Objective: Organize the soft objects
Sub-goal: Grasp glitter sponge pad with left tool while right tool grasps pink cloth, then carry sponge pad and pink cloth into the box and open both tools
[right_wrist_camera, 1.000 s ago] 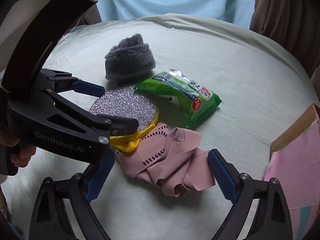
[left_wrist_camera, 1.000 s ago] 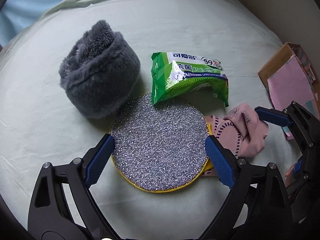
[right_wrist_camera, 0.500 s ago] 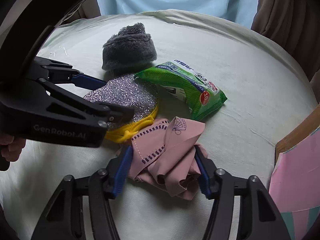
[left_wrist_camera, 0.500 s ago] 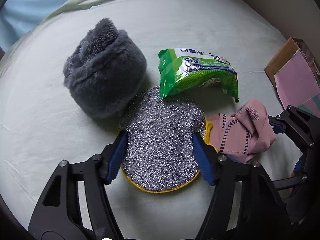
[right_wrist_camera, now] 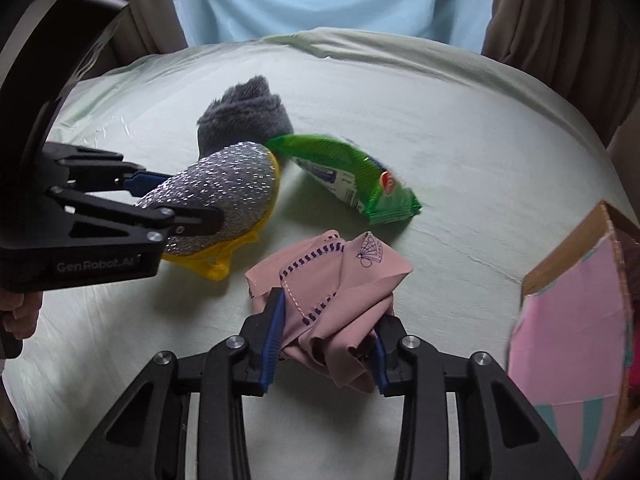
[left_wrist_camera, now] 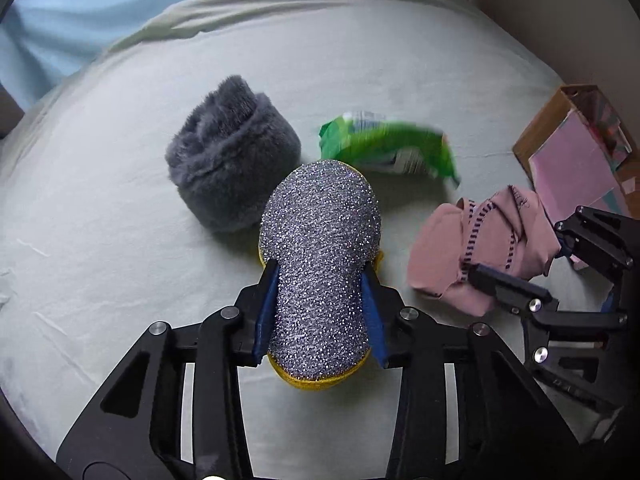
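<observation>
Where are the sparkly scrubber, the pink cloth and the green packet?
sparkly scrubber point(left_wrist_camera: 320, 256), left wrist view, silver top face.
pink cloth point(right_wrist_camera: 340, 280), right wrist view, folded middle.
green packet point(right_wrist_camera: 344, 172), right wrist view, front face.

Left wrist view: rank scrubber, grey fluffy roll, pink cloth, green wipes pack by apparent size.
1. silver scrubber, inflated by nearness to the lens
2. grey fluffy roll and pink cloth, too alike to rank
3. green wipes pack, blurred
</observation>
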The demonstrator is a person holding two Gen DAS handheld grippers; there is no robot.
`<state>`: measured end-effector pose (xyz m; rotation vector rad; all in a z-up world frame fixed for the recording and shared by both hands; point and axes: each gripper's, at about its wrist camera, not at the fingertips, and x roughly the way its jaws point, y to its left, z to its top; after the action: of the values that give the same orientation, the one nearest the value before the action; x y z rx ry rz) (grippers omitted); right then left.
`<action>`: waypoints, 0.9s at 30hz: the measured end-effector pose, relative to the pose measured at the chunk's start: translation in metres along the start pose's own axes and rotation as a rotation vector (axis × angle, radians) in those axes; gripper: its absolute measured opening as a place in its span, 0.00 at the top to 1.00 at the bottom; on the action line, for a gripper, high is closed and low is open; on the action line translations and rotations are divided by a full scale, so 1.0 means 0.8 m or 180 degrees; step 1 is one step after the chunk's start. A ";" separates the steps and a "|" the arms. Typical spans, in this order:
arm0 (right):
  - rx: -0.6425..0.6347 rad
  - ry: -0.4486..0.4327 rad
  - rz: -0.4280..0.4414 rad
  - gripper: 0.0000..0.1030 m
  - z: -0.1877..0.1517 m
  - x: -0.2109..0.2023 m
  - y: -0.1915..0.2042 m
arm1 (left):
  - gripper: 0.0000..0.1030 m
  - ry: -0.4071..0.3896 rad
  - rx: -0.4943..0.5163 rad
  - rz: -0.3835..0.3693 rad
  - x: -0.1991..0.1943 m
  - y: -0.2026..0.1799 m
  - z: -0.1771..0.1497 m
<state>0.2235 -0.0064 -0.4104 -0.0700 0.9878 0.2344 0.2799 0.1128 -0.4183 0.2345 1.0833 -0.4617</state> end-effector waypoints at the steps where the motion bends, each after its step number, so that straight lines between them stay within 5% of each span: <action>1: 0.0016 -0.0023 -0.0008 0.67 0.002 -0.008 -0.001 | 0.66 -0.0018 -0.0003 0.0010 -0.007 -0.001 0.002; 17: 0.0207 -0.0352 -0.0012 0.67 0.044 -0.188 -0.028 | 0.66 -0.0283 -0.0243 0.0196 -0.177 -0.054 0.035; 27: 0.0388 -0.0522 -0.0126 0.67 0.045 -0.316 -0.100 | 0.66 -0.0412 -0.0605 0.0237 -0.265 -0.145 0.057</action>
<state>0.1379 -0.1200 -0.1840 0.0406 0.8348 0.1409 0.1792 0.0441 -0.2047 0.0756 0.9811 -0.3006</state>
